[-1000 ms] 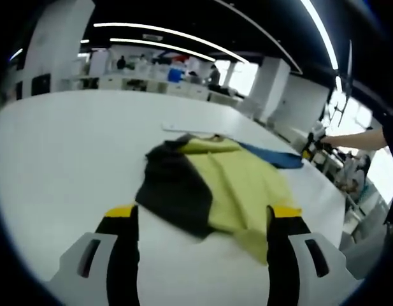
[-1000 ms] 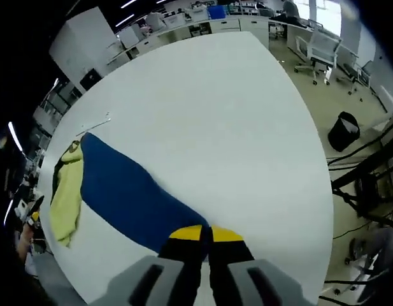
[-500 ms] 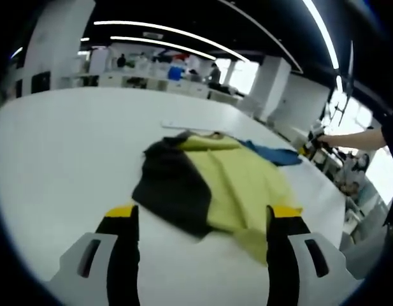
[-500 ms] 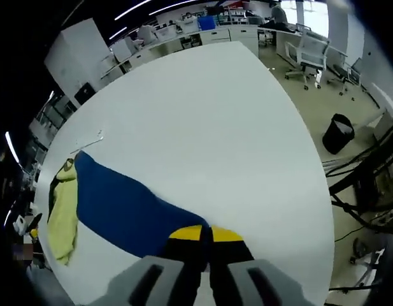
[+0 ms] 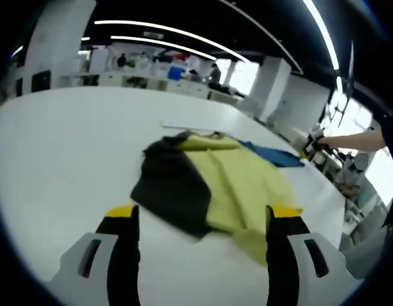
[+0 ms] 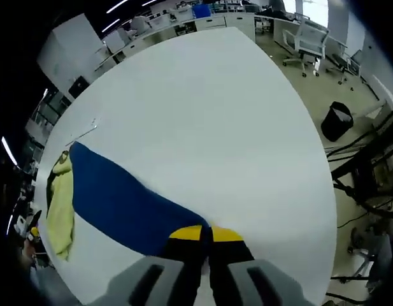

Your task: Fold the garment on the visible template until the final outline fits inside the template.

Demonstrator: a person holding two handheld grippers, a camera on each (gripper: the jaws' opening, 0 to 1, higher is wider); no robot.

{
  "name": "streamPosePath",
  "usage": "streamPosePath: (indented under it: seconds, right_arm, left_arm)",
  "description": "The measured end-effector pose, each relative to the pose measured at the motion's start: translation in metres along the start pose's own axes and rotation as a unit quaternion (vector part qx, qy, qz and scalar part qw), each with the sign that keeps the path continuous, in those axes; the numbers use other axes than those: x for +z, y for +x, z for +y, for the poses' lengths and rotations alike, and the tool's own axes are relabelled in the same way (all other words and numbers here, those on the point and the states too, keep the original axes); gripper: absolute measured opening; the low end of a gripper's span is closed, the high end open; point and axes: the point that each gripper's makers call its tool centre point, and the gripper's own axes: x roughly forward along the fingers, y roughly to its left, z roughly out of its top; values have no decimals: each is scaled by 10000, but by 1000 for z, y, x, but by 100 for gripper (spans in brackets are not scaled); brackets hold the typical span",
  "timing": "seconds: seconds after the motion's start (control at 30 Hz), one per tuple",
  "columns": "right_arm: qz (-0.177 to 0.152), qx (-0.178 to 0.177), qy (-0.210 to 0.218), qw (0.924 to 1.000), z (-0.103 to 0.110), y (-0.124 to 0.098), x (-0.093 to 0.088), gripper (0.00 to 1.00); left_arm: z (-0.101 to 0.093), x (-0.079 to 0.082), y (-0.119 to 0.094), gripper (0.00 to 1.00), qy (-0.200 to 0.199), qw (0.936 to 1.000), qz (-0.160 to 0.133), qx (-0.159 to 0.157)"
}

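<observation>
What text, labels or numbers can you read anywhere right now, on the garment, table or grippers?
None can be read.
Garment: plain yellow, black and blue panels, no print or tag showing.
Table: bare white, unmarked.
Right gripper and left gripper: yellow tips, unlettered.
Background shelves: too small and blurred.

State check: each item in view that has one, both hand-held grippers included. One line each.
garment: partly folded, lying flat on the table, black sleeve over the yellow body
blue sleeve: stretched out flat, its end pinched at the jaws
left hand-held gripper: open, empty, jaws either side of the garment's near edge
right hand-held gripper: shut on blue sleeve
table: white, garment resting on it
black bin: upright on the floor
</observation>
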Motion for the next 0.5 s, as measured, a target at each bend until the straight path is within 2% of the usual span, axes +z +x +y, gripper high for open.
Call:
streamPosePath:
  seconds: [0.03,0.23,0.27,0.3,0.33,0.37,0.4,0.43,0.5]
  right_arm:
    - [89,21,-32,10000,3,-1,-5,0]
    - [68,-13,-315,9995,6,-3,-8,0]
    - [44,-66,-474,9988,5,-3,-8,1]
    - [39,-91,-559,9984,4,-3,-8,4]
    - [-47,-87,-820,9966,5,-3,-6,11]
    - [-67,-70,-982,9951,6,-3,-6,27]
    - [0,-202,-1023,9945,3,-4,-9,39]
    - [8,-212,-1126,9934,1,-3,-9,46]
    - [32,-190,-1124,9935,1,-5,-12,46]
  left_arm:
    - [0,-1,0,78,0,10000,-1,-4]
    - [0,-3,2,78,-37,10000,-4,-7]
    - [-1,-2,2,78,-36,10000,-11,-9]
    - [-1,-2,2,78,-43,10000,-19,-13]
    - [-1,-2,2,78,-51,10000,-24,-13]
    - [0,-2,2,78,-46,10000,-24,-9]
    - [0,-1,2,78,-46,10000,-35,-4]
    - [1,-1,2,78,-53,10000,-47,-2]
    - [1,0,1,78,-53,10000,-58,6]
